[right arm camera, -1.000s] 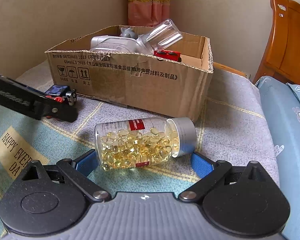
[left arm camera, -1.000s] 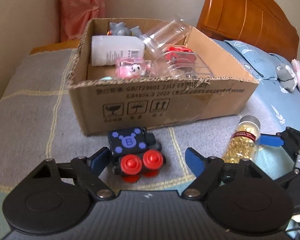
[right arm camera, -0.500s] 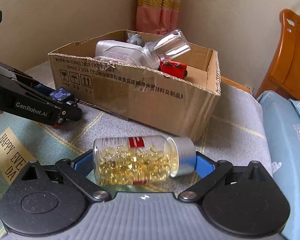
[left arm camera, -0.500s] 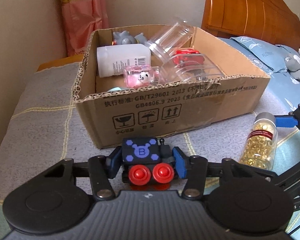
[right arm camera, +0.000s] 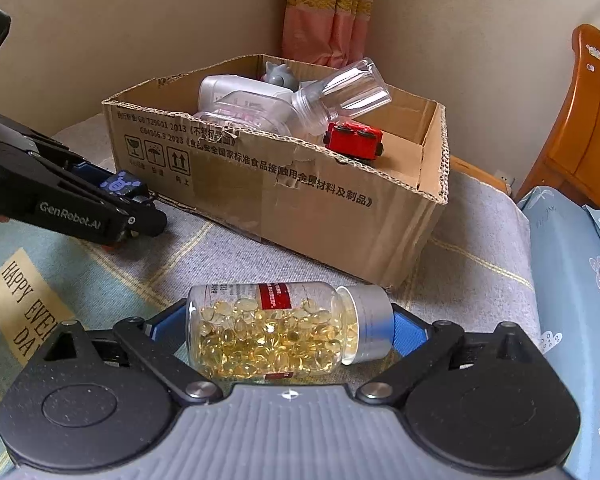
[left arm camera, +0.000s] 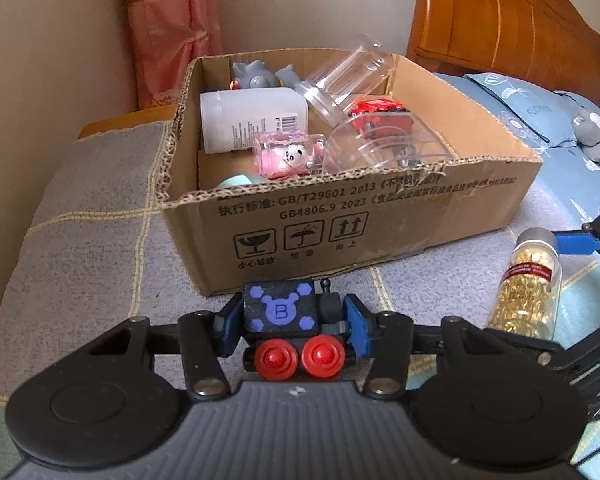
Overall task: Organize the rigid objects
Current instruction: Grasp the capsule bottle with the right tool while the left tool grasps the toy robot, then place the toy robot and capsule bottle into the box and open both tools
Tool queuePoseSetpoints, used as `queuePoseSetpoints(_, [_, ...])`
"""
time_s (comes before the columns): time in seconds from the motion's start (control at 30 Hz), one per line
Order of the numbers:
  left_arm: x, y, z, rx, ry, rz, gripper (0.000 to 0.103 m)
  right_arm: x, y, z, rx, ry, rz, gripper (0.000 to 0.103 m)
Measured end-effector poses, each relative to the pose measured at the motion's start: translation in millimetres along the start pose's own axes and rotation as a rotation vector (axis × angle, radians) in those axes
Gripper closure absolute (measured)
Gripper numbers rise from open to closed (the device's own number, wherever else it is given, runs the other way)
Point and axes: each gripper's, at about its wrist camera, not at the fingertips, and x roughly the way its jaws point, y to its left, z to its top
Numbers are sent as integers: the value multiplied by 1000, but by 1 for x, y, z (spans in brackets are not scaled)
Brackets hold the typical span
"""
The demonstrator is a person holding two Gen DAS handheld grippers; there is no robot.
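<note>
L tool point(left arm camera: 292, 320) clamps toy train point(left arm camera: 288, 316), red wheels twd cam | R tool point(right arm camera: 290, 326) grips capsule bottle point(right arm camera: 276, 330) endwise, cap right

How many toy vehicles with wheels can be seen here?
2. A black toy train sits between the left gripper pads; a red toy car lies inside the cardboard box. Others may be hidden there.
</note>
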Motion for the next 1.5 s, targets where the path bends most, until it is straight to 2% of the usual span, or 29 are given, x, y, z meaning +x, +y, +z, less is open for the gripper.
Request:
queuePoseSetpoints(0.17, [-20,4,6,59,12,-32,53,-19,-9,11,-1,-5,38,2])
queuePoseSetpoints(0.4, [-55,5,27,125,8,-81,53,-51,-19,39,-40,-59,65,2])
queuePoseSetpoints(0.53, [-74,2,49,176,-22,-100,53,-62,-27,60,-45,-106,66,2])
queuePoseSetpoints(0.67, [-79,-2,77,187,-57,-119,53,-61,-34,81,-48,-141,40,2])
queuePoseSetpoints(0.83, [-65,-10,115,194,-90,-121,53,-40,-41,100,-30,-143,8,2])
queuePoseSetpoints(1.07, [-31,-24,156,209,-81,-132,53,-14,-48,112,0,-127,3,2])
queuePoseSetpoints(1.2, [-10,-33,165,209,-57,-132,53,-6,-52,112,23,-115,23,1])
queuePoseSetpoints(1.5, [27,-41,171,183,-11,-129,52,-19,-56,98,60,-122,36,0])
